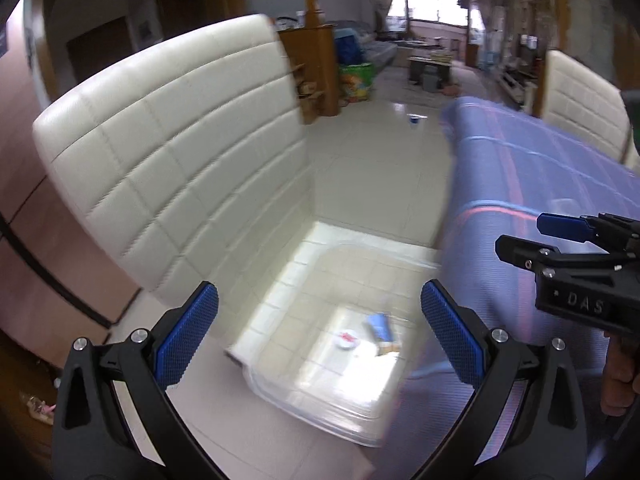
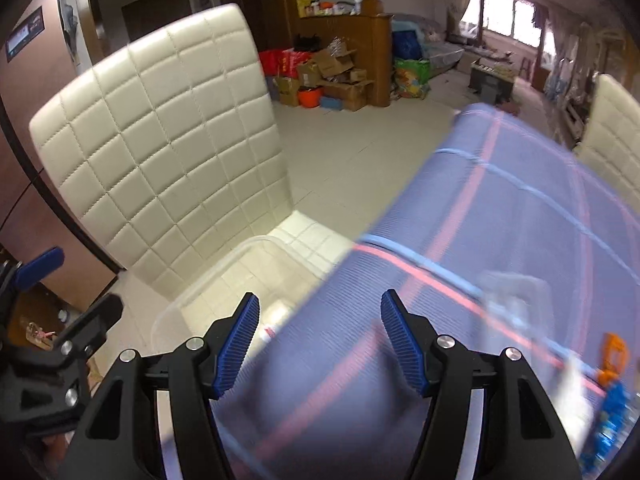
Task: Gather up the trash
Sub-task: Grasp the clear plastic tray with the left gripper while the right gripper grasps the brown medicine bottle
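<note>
So we're looking down at a clear plastic bin (image 1: 320, 332) sitting on the seat of a cream quilted chair (image 1: 168, 160), just left of the table edge, and that's where the trash is. Inside the bin, near its right side, we see a small white round piece with a red mark (image 1: 346, 339) and just right of it a blue wrapper (image 1: 380, 328) with a tan end, both lying flat on the bottom and pretty blurry, so we can't tell what they really are. The bin itself is see-through with rounded corners, and the chair's stitched squares show right through it. The table is covered in a purple-blue cloth (image 2: 500, 240) with pink and pale blue stripes crossing it. Our left gripper (image 1: 320, 336) hangs above the bin with its blue-padded fingers (image 1: 188, 336) spread wide and nothing between them. Our right gripper (image 2: 320, 348) is over the near edge of the cloth, jaws also apart and empty, just cloth below. From the right wrist view there's more stuff on the table at the far right: something orange (image 2: 614, 360) and a blue printed packet (image 2: 608, 420), touching or nearly so, too smeared to name. A faint clear thing (image 2: 512, 296) sits on the cloth beyond the right gripper, also hard to make out. A second cream chair (image 2: 612, 140) stands at the far side of the table.
</note>
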A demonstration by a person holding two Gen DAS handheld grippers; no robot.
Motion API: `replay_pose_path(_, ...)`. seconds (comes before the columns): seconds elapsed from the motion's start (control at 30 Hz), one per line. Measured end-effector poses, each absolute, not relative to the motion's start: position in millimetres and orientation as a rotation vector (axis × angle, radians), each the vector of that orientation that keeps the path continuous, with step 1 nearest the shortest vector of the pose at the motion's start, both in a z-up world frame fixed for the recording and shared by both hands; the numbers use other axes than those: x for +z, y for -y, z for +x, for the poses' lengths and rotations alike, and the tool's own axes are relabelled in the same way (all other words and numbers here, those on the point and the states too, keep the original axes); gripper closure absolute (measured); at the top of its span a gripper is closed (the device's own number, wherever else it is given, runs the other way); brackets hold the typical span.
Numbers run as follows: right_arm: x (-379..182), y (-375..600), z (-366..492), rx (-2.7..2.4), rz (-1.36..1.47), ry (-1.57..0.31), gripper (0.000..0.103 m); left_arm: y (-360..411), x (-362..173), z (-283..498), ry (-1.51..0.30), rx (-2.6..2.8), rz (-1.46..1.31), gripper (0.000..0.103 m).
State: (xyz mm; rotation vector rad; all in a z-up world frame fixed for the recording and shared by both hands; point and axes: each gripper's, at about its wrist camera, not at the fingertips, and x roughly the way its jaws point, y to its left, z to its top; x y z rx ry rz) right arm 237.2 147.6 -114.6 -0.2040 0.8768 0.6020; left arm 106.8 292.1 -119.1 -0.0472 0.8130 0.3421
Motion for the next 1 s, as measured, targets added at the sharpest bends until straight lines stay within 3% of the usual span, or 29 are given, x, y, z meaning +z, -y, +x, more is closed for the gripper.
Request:
replay_pose_path(0.5, -98, 84, 177, 0.254, -0.208, -0.814, 0.041, -91, -121, 138, -0.850, -0.020, 0.036, 0.003)
replay_pose_path(1.0, -122, 117, 178, 0.274, -0.088, -0.845, 0.041, -43, -145, 167, -0.920, 0.043, 0.122, 0.003)
